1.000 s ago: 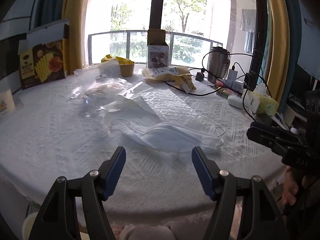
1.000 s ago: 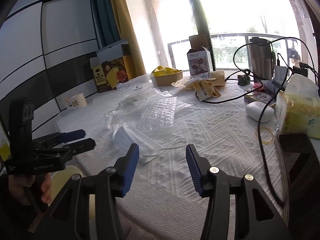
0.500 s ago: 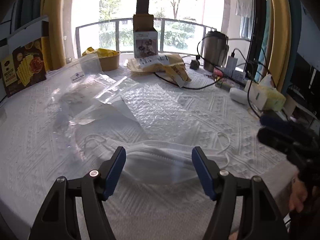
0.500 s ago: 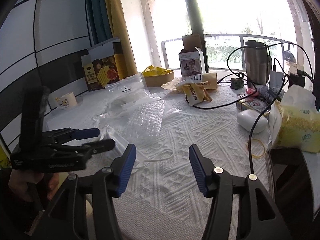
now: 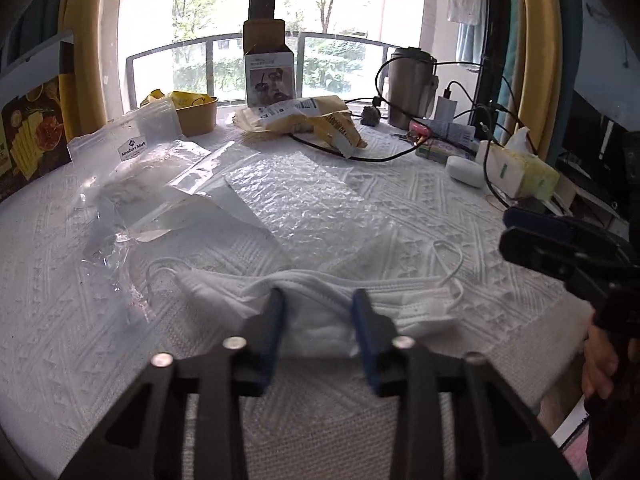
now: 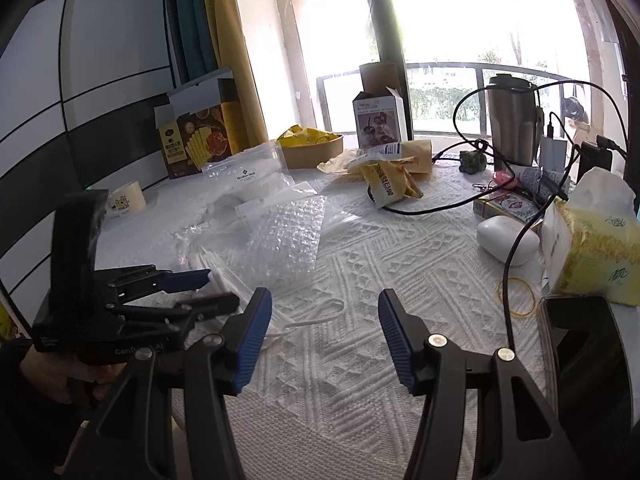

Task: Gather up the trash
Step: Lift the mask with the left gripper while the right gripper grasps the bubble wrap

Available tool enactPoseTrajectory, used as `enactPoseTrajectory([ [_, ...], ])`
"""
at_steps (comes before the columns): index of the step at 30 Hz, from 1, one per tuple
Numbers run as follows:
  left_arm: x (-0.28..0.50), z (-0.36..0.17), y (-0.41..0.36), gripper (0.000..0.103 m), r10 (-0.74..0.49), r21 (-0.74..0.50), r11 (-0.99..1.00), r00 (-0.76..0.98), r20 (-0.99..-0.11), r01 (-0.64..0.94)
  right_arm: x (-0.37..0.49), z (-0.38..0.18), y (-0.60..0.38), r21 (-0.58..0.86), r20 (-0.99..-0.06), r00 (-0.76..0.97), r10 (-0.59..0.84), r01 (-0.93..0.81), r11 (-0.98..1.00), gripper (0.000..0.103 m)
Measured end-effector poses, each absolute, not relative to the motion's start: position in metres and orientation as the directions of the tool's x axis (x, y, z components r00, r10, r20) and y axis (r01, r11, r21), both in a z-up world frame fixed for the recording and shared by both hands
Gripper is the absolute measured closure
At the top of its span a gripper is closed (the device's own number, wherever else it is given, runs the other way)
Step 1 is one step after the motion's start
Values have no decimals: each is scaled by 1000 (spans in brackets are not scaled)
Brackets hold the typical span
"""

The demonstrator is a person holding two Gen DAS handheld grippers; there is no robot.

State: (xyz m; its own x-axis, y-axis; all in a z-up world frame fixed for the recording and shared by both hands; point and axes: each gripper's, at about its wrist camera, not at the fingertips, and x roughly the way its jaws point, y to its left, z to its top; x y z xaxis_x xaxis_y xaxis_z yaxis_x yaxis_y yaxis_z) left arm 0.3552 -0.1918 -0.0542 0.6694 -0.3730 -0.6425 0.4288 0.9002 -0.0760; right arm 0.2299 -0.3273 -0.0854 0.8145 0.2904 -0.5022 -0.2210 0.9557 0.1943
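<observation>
A white face mask (image 5: 400, 300) lies near the front edge of the white tablecloth (image 5: 460, 216). My left gripper (image 5: 318, 304) is closing on it, and the cloth bunches up between the blue pads (image 5: 276, 312). Behind it lie a sheet of bubble wrap (image 5: 300, 200), a clear zip bag (image 5: 136, 148) and a yellow wrapper (image 5: 312, 120). My right gripper (image 6: 324, 308) stands open over bare cloth with nothing between its fingers. In its view the left gripper (image 6: 216, 288) is at the left and hides most of the mask; only an ear loop (image 6: 320, 312) shows.
A tissue pack (image 6: 596, 248), a white case (image 6: 506, 238), a black cable (image 6: 516, 264) and a dark phone (image 6: 580, 332) crowd the right side. A steel tumbler (image 5: 412, 84), a small carton (image 5: 270, 80), a brown bowl (image 5: 198, 114) and a snack box (image 6: 196, 144) line the back.
My left gripper has moved forward over the mask and its jaws have closed in on it, bunching the cloth. The right gripper has barely moved.
</observation>
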Motion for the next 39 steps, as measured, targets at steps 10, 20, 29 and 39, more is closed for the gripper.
enactPoseTrajectory([
  [10, 327, -26, -157, 99, -387, -99, 911, 745, -544, 400, 238, -80, -297, 147, -517, 804, 294, -255, 956, 50],
  [20, 285, 12, -99, 99, -370, -139, 929, 828, -422, 344, 271, -71, -261, 47, -558, 788, 260, -283, 958, 50],
  [29, 270, 16, -57, 99, -369, -204, 928, 855, -364, 313, 331, -82, -241, 46, -681, 700, 215, -252, 967, 22],
  [39, 254, 12, -8, 99, -256, -195, 961, 901, -350, 197, 360, -99, -220, 102, -766, 592, 249, -270, 957, 20],
])
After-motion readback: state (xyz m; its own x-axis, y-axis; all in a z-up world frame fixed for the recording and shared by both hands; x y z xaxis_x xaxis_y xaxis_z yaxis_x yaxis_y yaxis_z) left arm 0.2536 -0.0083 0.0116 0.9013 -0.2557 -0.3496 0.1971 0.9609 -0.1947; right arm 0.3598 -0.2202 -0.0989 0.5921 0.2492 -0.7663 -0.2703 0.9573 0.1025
